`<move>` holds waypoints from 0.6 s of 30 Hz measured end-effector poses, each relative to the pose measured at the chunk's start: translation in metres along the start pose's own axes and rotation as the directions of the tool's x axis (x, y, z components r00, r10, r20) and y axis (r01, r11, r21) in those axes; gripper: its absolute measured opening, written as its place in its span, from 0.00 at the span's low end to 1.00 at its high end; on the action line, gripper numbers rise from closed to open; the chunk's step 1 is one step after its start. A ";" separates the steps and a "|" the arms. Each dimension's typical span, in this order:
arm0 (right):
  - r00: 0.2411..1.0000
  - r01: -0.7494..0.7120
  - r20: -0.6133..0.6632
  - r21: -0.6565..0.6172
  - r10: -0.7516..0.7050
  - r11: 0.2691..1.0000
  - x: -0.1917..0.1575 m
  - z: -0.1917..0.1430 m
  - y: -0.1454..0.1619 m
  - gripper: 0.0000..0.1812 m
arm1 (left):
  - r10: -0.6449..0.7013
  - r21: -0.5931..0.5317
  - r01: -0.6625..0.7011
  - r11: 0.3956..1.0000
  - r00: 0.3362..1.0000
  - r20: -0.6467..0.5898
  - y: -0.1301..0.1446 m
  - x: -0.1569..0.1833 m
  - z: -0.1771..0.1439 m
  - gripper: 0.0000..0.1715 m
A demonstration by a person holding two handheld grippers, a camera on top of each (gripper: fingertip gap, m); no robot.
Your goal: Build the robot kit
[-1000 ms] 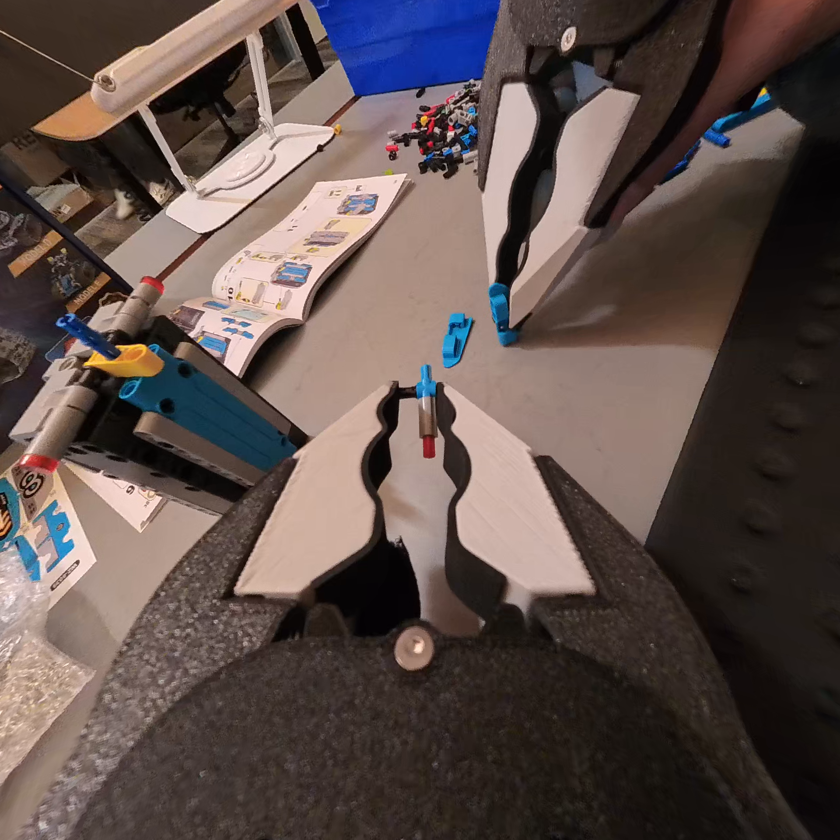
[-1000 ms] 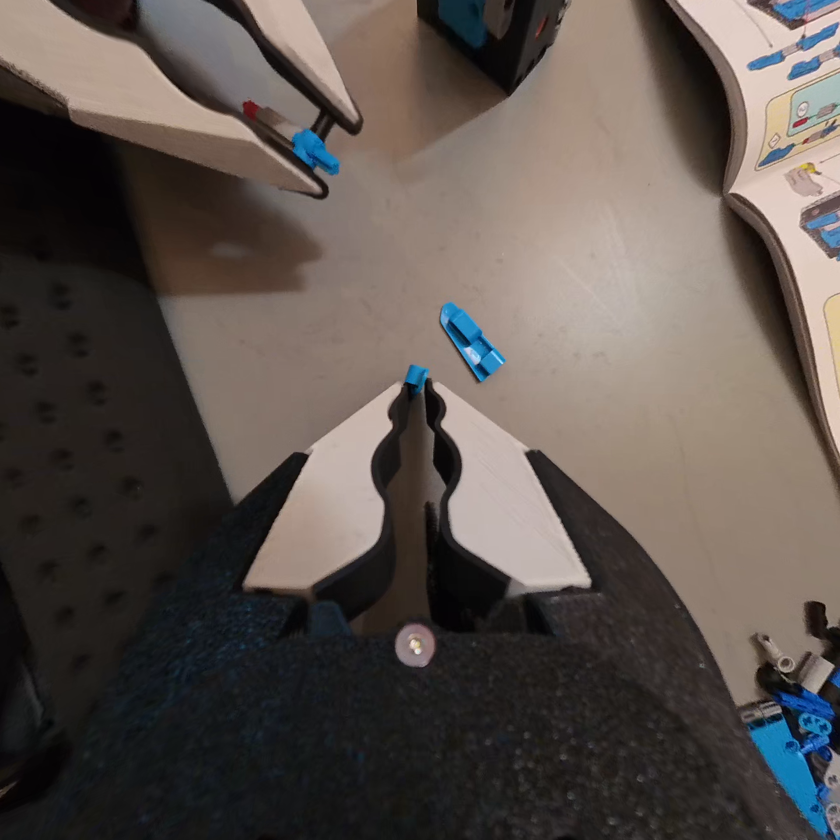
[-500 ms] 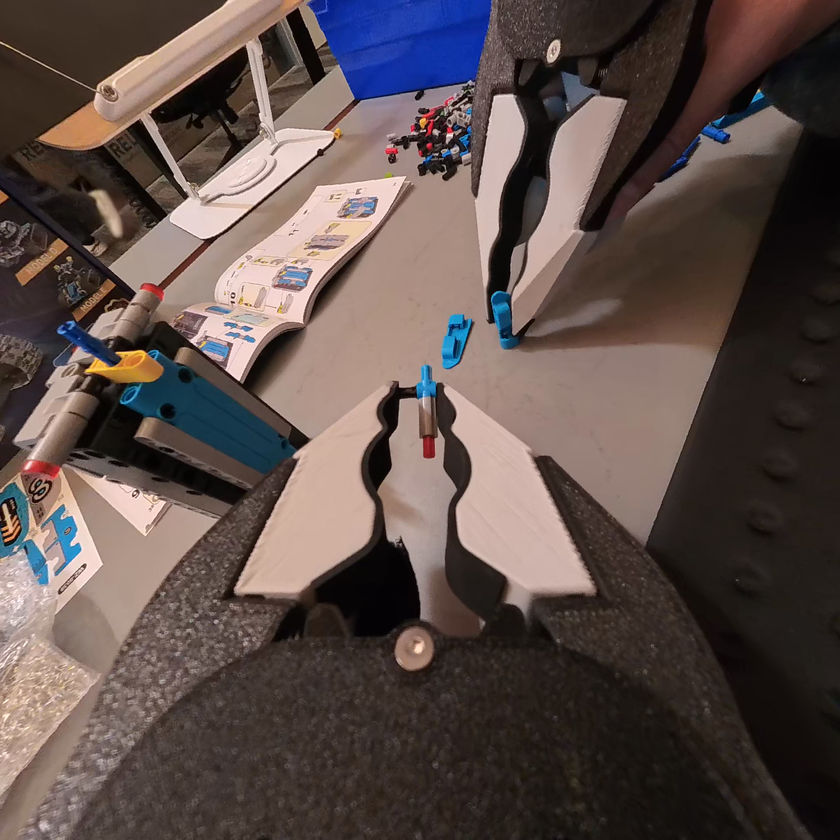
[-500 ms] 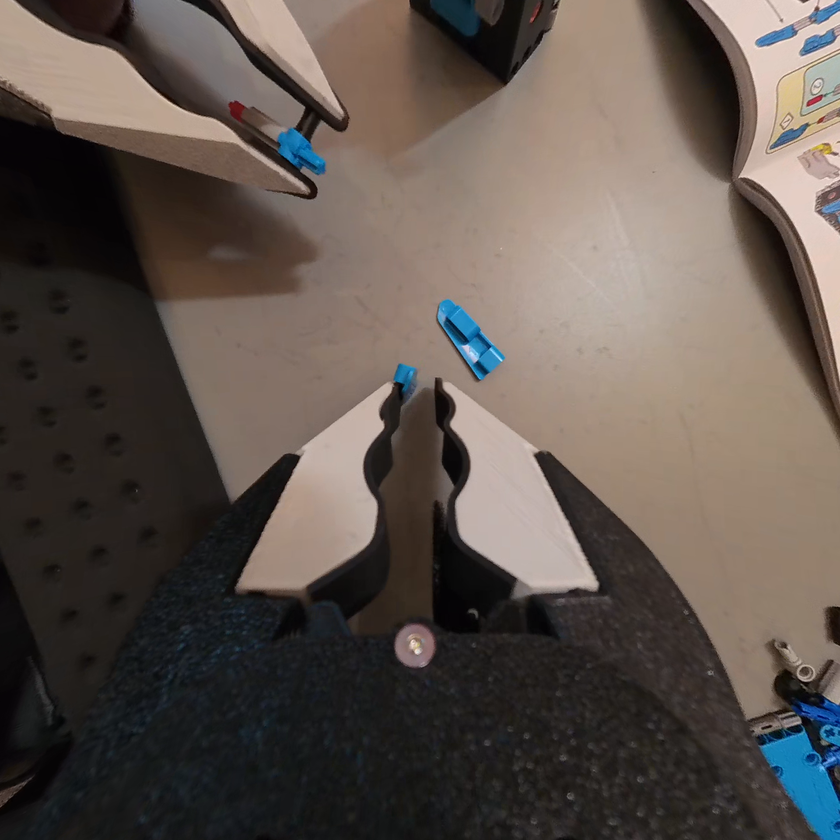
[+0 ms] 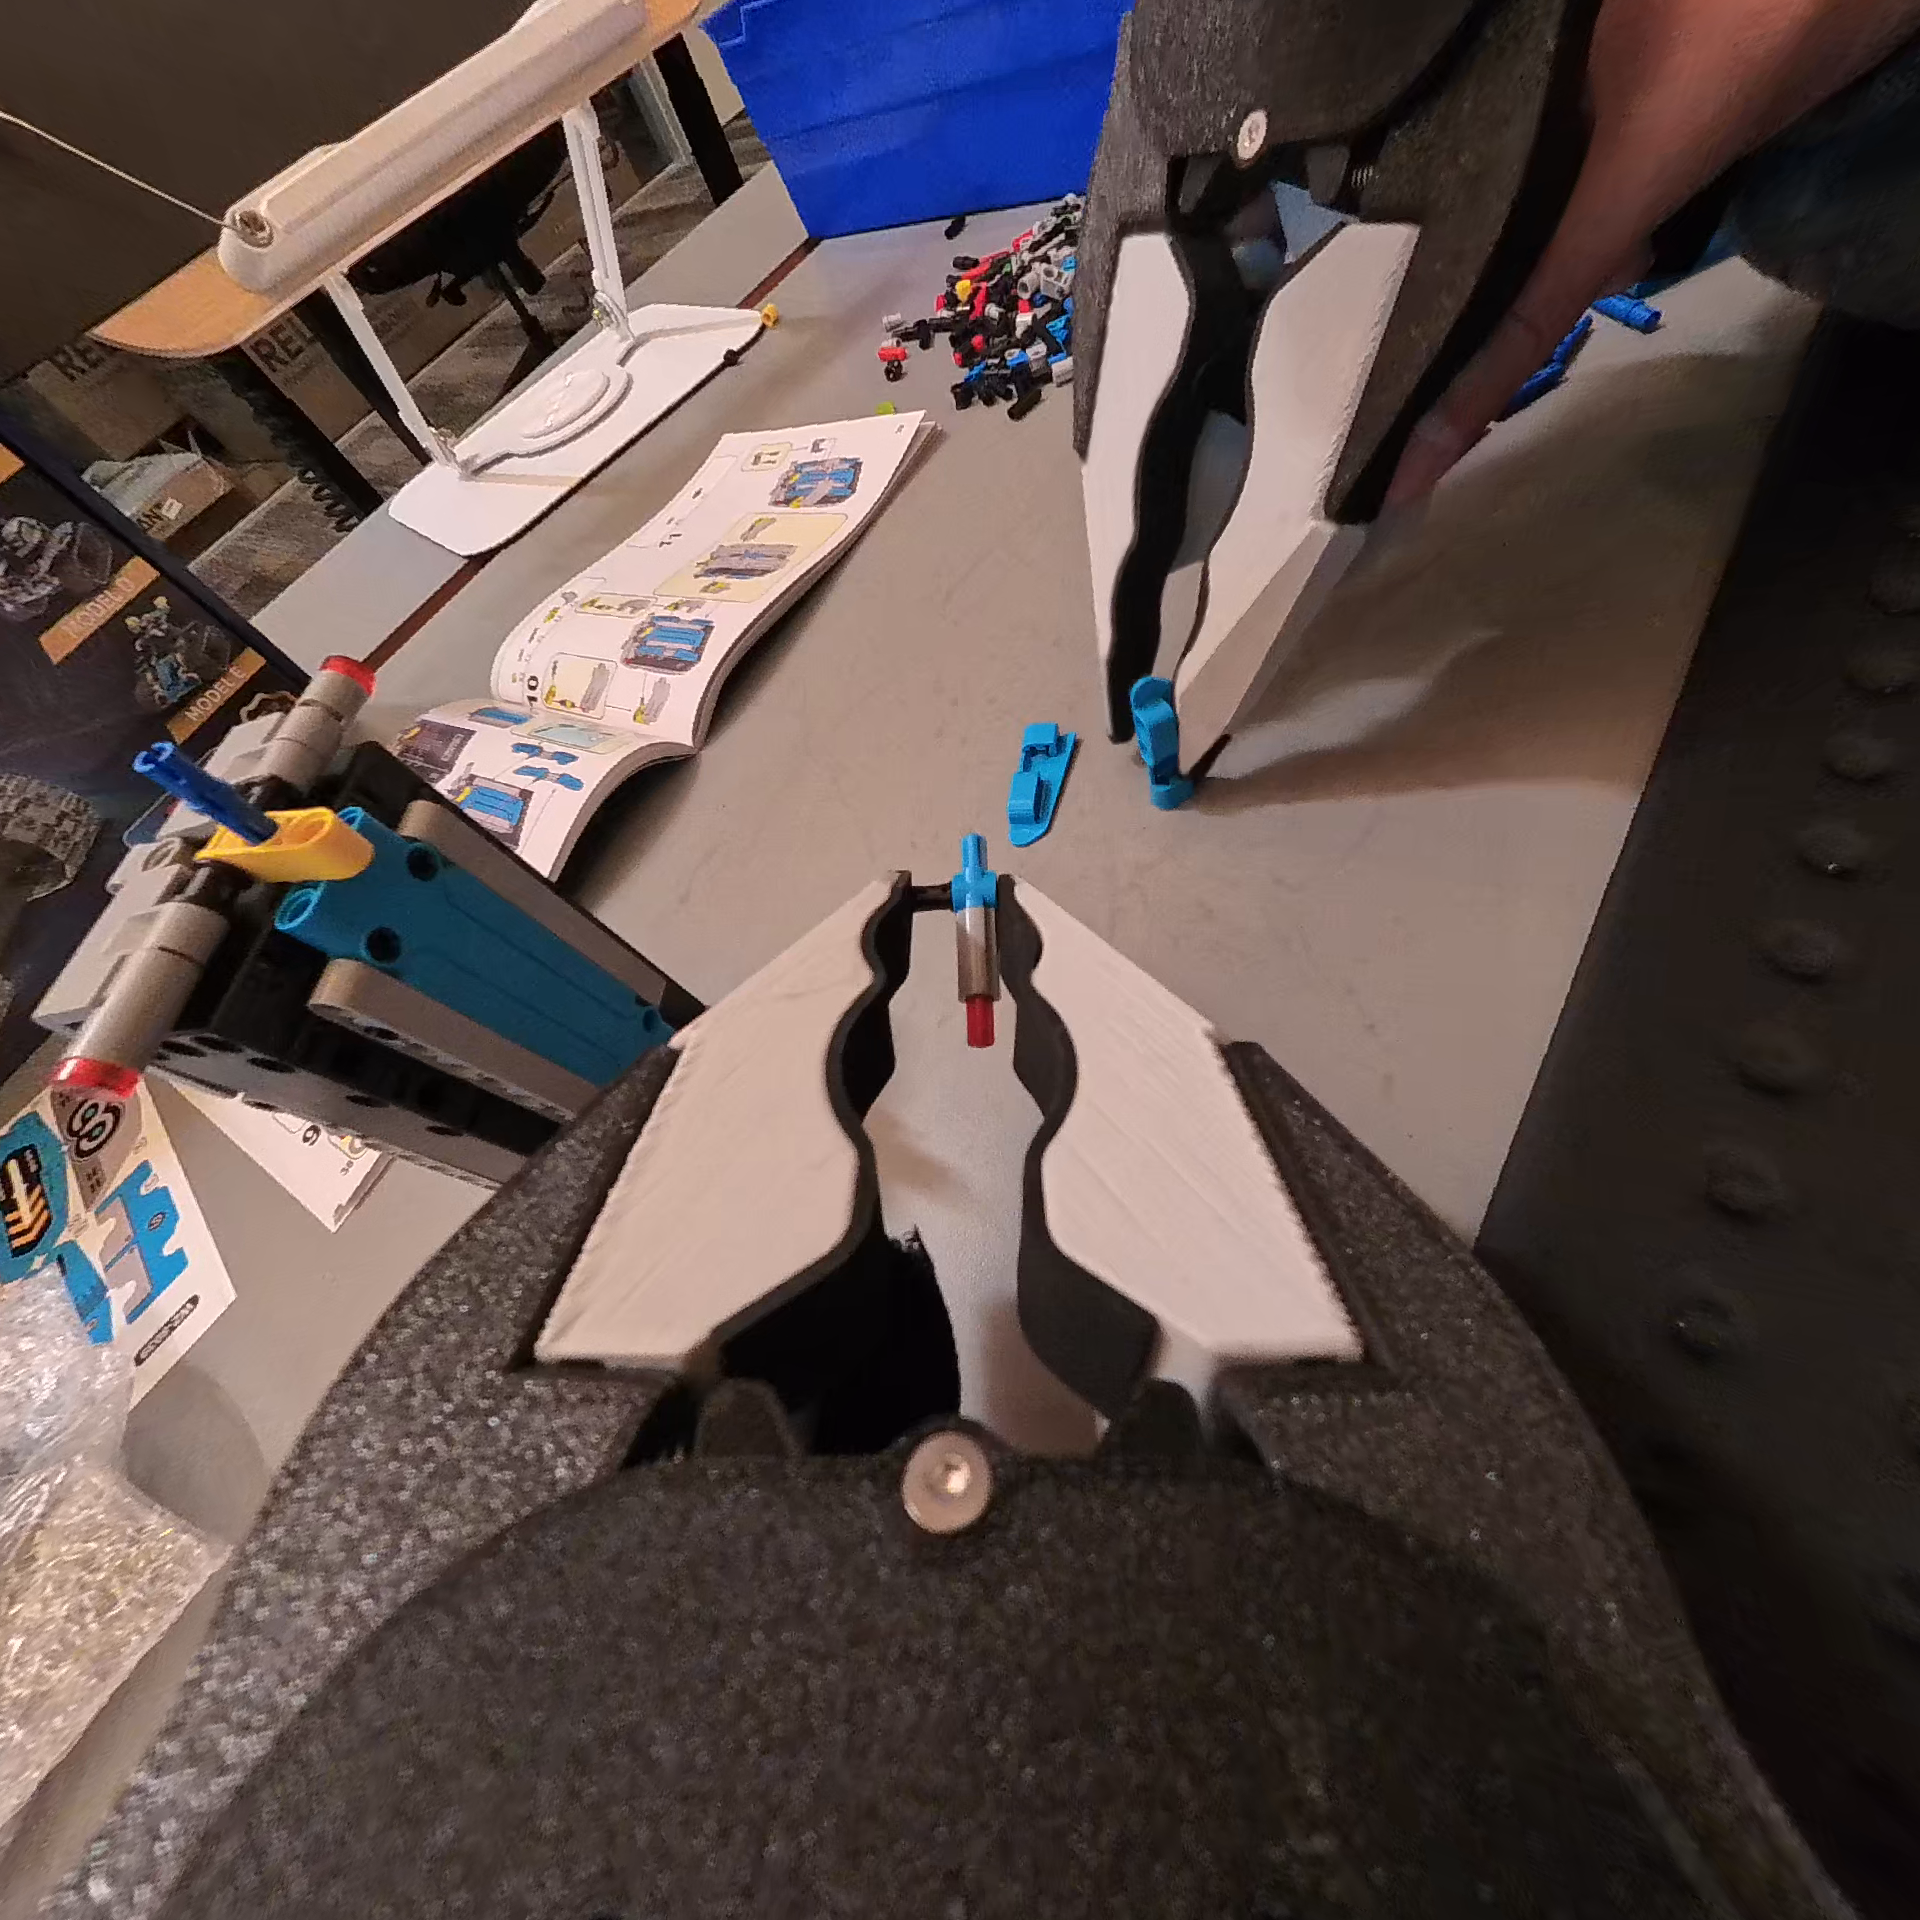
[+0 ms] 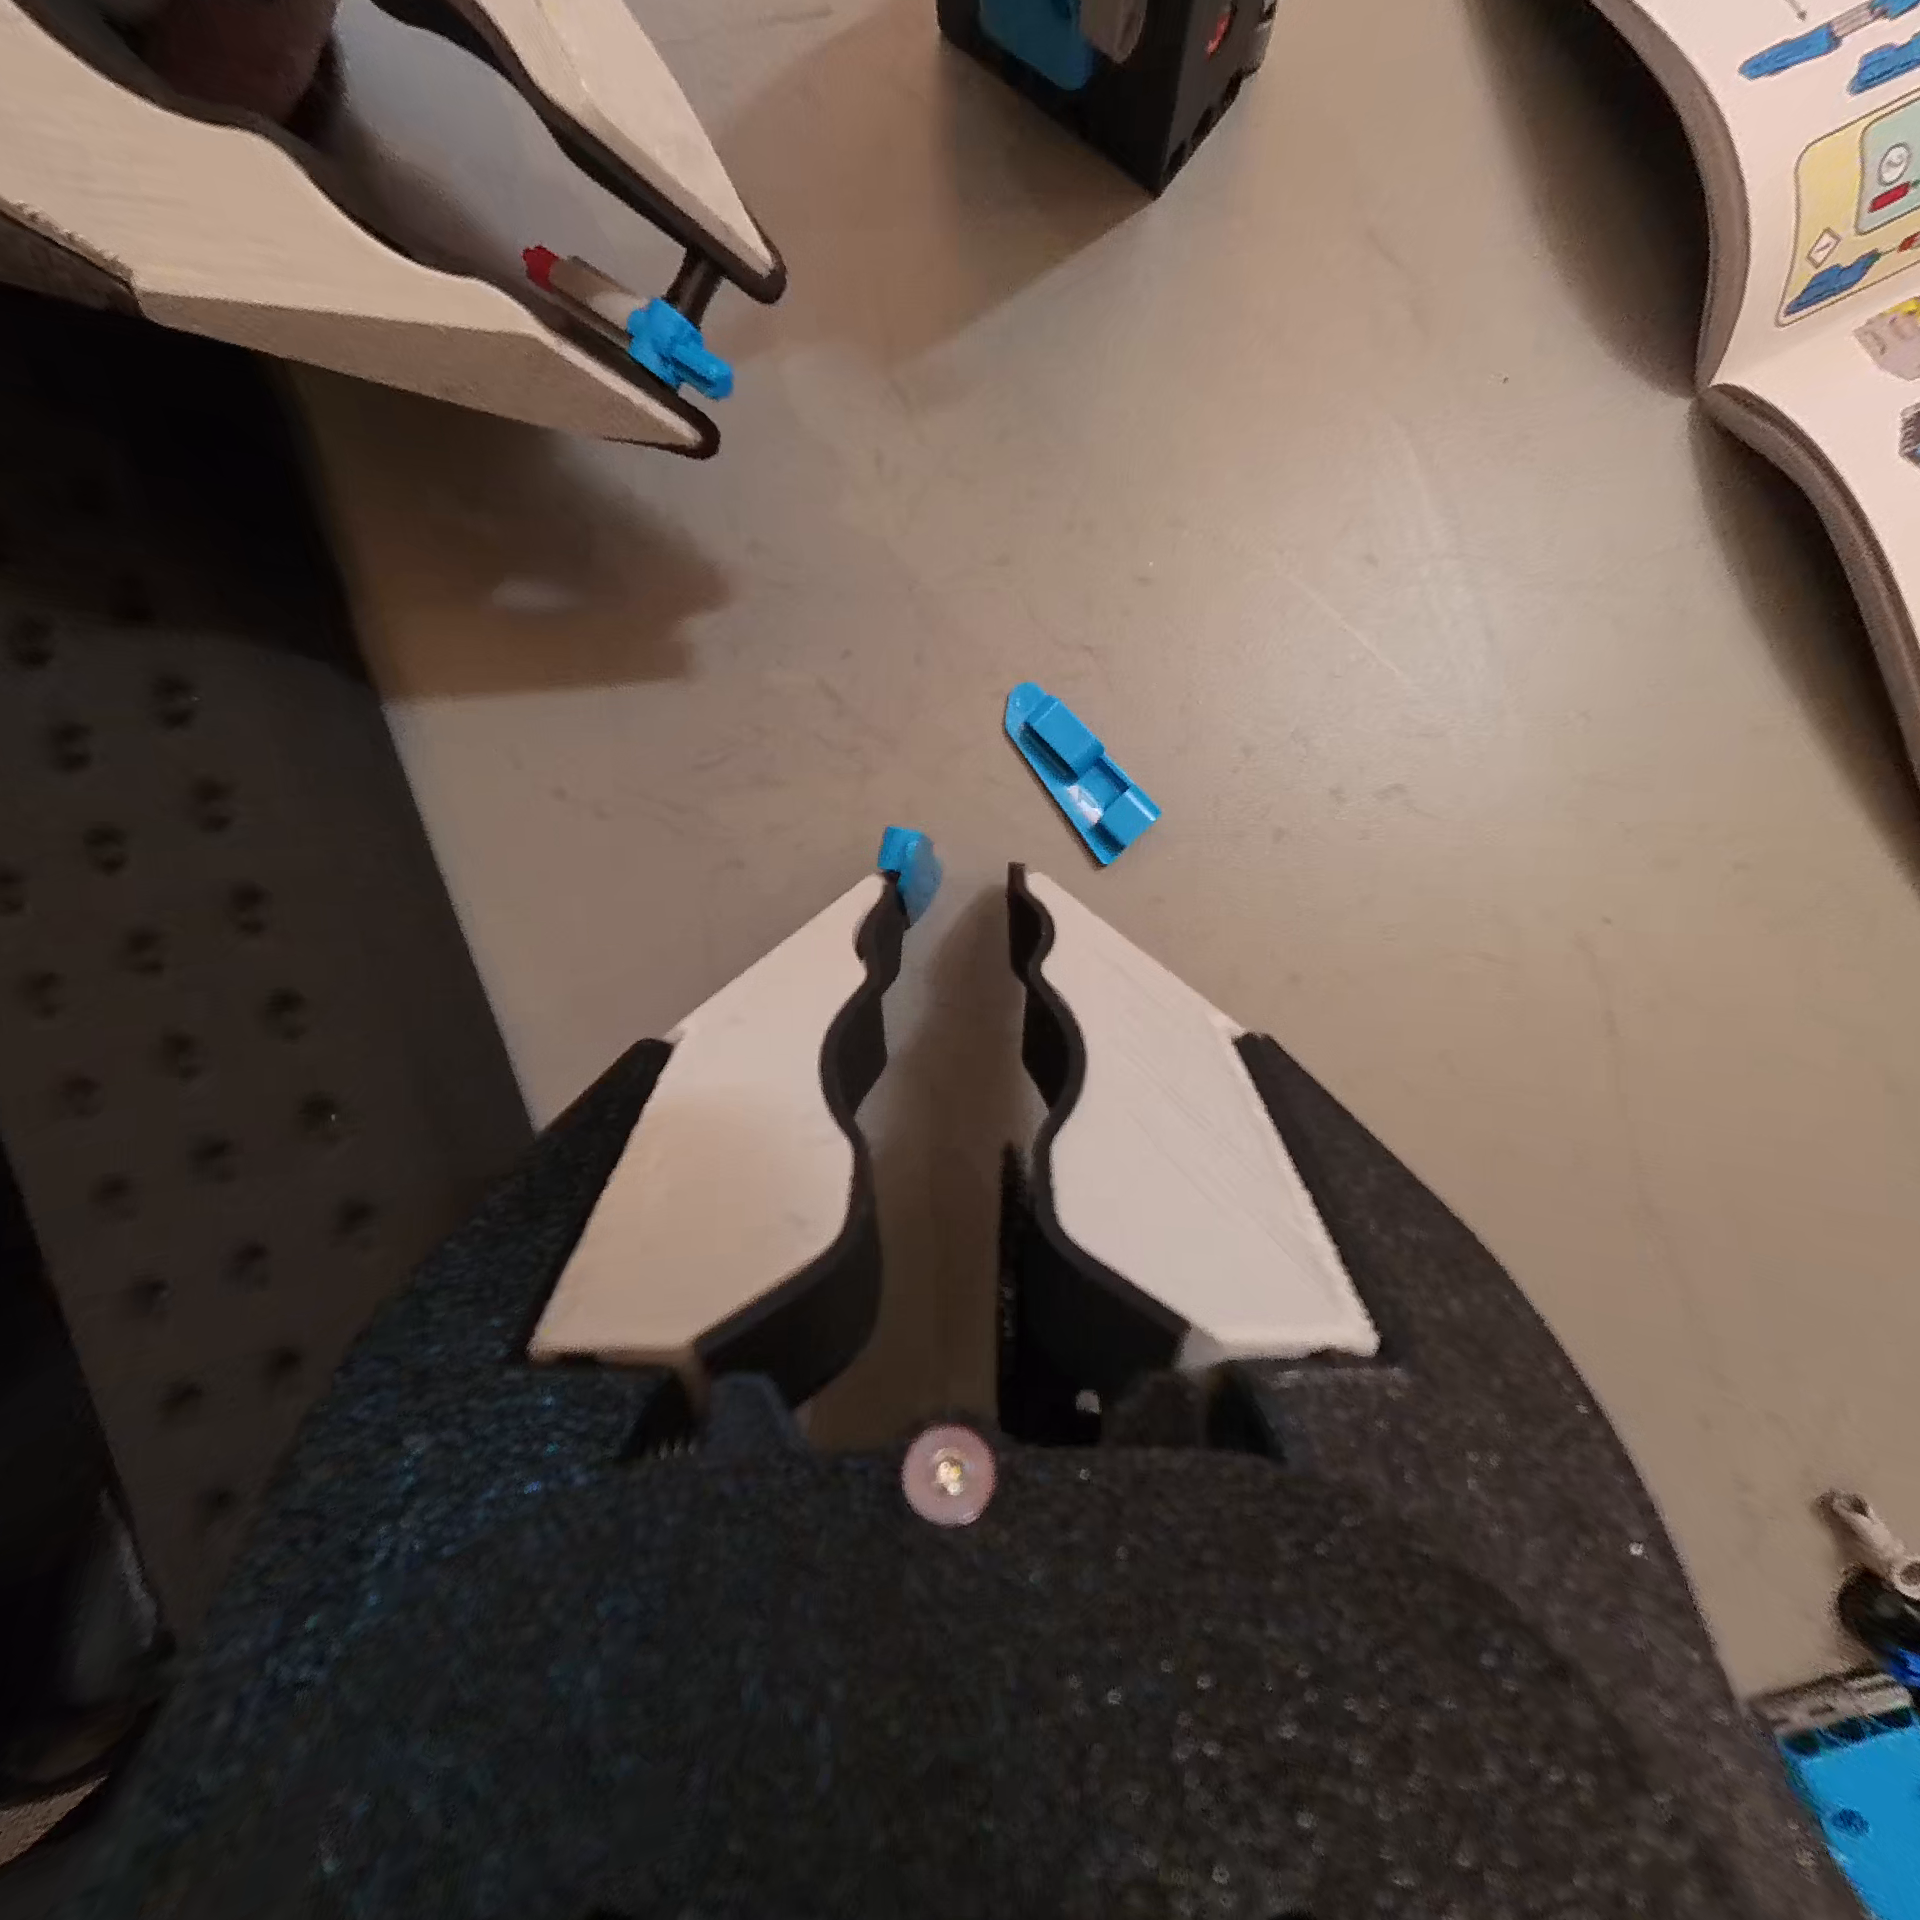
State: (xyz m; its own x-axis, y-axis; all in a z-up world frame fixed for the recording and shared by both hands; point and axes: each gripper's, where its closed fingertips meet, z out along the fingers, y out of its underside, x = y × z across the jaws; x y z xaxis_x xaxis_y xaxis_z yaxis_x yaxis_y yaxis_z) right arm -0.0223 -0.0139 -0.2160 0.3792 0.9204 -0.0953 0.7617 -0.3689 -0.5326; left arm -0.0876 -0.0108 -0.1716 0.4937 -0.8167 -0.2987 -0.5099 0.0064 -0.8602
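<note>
While the left gripper (image 5: 956, 888) stays clamped on a small grey axle with red and blue ends (image 5: 975, 951), the right one lets go.

Right gripper (image 6: 956, 883) jaws have parted; the small blue plastic clip (image 6: 909, 871) now rests against its left fingertip on the grey tabletop (image 6: 1351, 623), beside a flat blue plastic piece (image 6: 1081, 774).

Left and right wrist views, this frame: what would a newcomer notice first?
First, the left gripper, shut on a small pin assembly with a blue tip, grey sleeve and red end. Across the grey table the right gripper stands open, a small blue piece against its left fingertip and a flat blue piece just beyond. A half-built black-and-blue model and open instruction booklet lie to the left.
</note>
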 end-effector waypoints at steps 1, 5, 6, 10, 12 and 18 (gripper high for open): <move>1.000 -0.007 0.013 0.004 0.007 1.000 -0.001 0.000 0.000 0.11 | 0.000 -0.002 0.000 1.000 1.000 -0.001 0.000 0.000 0.000 0.09; 0.998 -0.034 0.044 -0.006 0.034 0.999 -0.002 0.003 0.005 0.12 | 0.003 -0.003 -0.003 1.000 1.000 -0.004 0.001 0.001 0.000 0.09; 0.998 -0.038 0.040 -0.005 0.038 0.999 0.000 0.004 0.005 0.12 | 0.004 -0.002 -0.004 1.000 1.000 -0.001 0.000 0.001 0.000 0.09; 0.998 -0.034 0.050 -0.005 0.034 0.999 -0.003 0.004 0.005 0.13 | 0.004 -0.002 -0.004 1.000 1.000 -0.002 0.000 0.001 0.000 0.09; 0.998 -0.031 0.051 -0.006 0.031 0.999 -0.003 0.003 0.005 0.14 | 0.006 0.004 -0.006 1.000 1.000 0.000 -0.001 0.001 -0.001 0.09; 0.995 -0.029 0.100 0.068 0.023 0.997 -0.011 -0.009 -0.007 0.16 | 0.011 0.051 -0.012 0.999 1.000 0.013 -0.009 -0.001 -0.005 0.09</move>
State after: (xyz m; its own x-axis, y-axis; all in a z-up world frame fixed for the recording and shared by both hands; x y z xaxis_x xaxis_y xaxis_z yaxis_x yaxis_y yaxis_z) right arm -0.0272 -0.0221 -0.2039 0.3421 0.9202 -0.1906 0.7128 -0.3862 -0.5855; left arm -0.0870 -0.0128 -0.1611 0.4972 -0.8090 -0.3135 -0.4787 0.0456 -0.8768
